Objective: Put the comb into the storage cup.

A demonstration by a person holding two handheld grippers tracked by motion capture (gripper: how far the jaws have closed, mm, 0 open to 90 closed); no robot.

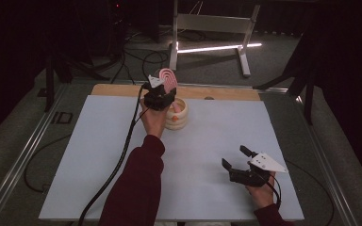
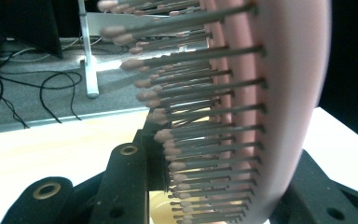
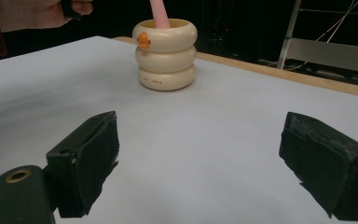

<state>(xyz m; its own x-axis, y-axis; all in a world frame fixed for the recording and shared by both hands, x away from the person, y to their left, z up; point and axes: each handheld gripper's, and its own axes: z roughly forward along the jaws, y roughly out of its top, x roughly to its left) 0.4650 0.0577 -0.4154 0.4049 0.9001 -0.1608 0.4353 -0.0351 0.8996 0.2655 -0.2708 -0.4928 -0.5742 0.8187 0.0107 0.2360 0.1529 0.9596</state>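
Near the upper centre of the high view, the left gripper held a pink hairbrush upright, its jaws closed on the brush just below the bristled head. The handle already reached down into the cream ringed cup standing on the white surface. The right gripper view showed that pink handle inside the cup's rim. Judging by this, the placing looked nearly done; what remained was to let go and draw the hand clear. The right gripper rested at the lower right of the high view, jaws wide and holding nothing, well apart from the cup.
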